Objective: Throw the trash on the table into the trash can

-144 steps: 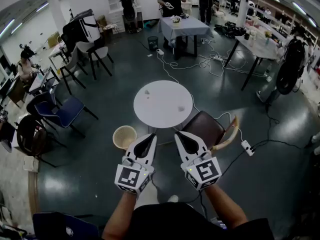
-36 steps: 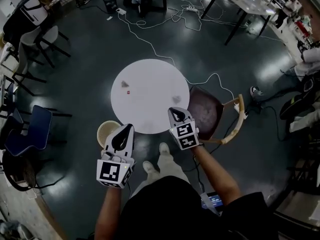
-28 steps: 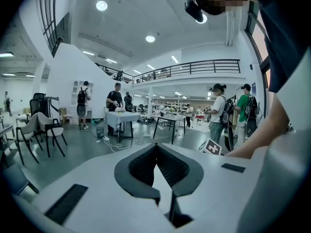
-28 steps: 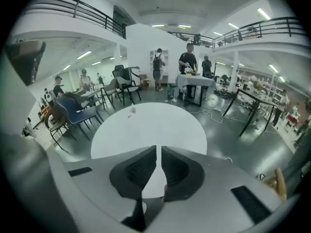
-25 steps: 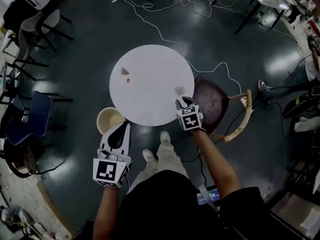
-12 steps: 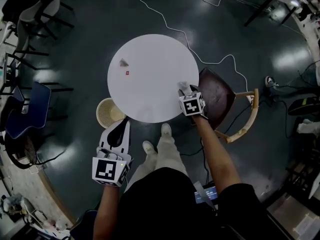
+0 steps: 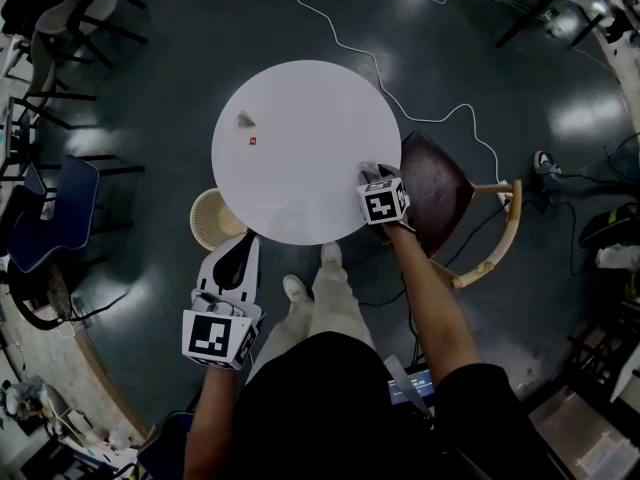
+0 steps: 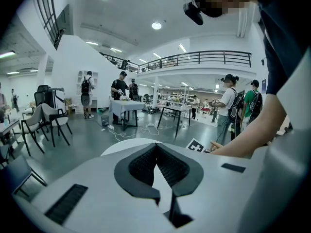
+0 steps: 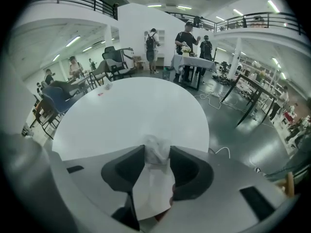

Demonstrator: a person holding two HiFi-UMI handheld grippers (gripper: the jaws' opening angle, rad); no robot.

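On the white round table a crumpled paper wad lies near the right edge. My right gripper points down at it; the wad sits between the tips of the right gripper, whose jaws stand wide and have just been closing. A second crumpled scrap and a small red bit lie at the table's left. The beige trash can stands on the floor under the table's left edge. My left gripper hangs shut and empty beside it, its tips pressed together.
A dark-seated wooden chair stands right of the table. A white cable trails over the floor behind. Chairs stand at the left. My legs and shoes are by the table's near edge.
My right gripper has come forward and down over the table's right edge until the paper wad sits between its jaws. The left gripper has sunk a little beside the trash can.
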